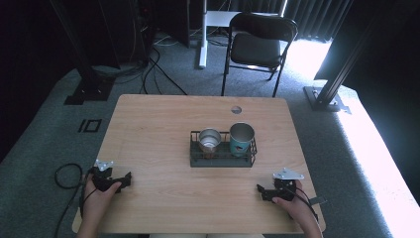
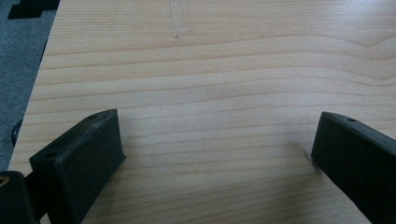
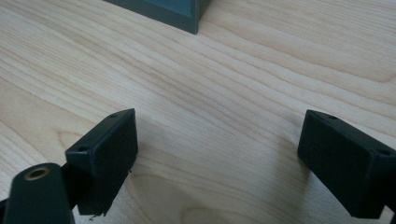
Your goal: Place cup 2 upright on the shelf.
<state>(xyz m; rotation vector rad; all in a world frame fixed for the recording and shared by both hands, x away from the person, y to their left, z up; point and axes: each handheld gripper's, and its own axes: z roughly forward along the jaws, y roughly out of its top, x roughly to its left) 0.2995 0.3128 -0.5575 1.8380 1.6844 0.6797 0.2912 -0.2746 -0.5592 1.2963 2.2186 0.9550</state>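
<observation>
A dark wire tray [image 1: 223, 160] sits at the middle of the wooden table [image 1: 158, 134]. Inside it stand a small metal cup [image 1: 210, 140] on the left and a taller teal-labelled tin [image 1: 241, 138] on the right. My left gripper [image 1: 126, 179] rests on the table near the front left corner, held by a hand, its jaws wide apart over bare wood [image 2: 215, 140]. My right gripper [image 1: 261, 191] rests near the front right corner, jaws also wide apart with nothing between them [image 3: 217, 149]. The tray's corner [image 3: 182, 16] shows at the top of the right gripper view.
A round cable hole [image 1: 236, 109] lies near the table's far edge. A black folding chair [image 1: 257, 44] stands behind the table. Cables [image 1: 153, 69] run over the grey carpet, and a black frame post [image 1: 346, 59] stands at the right.
</observation>
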